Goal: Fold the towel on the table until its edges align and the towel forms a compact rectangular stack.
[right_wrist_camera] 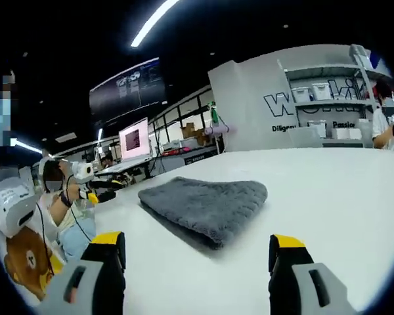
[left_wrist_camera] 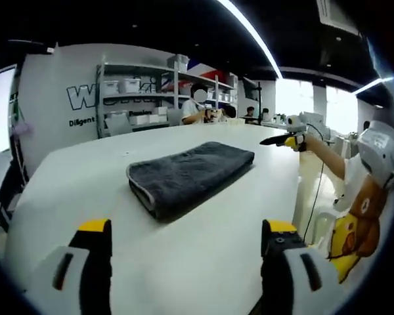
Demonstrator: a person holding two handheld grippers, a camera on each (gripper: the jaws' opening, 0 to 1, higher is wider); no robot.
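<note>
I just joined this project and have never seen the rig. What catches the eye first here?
A folded dark grey towel lies alone in the middle of a white table. Yellow-tipped jaws stand wide apart below it in both views, holding nothing. Storage shelves line the wall behind.

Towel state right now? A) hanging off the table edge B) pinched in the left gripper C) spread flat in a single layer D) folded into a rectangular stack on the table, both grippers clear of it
D: the towel lies folded in layers on the white table, with both grippers open, empty and short of it.
</note>
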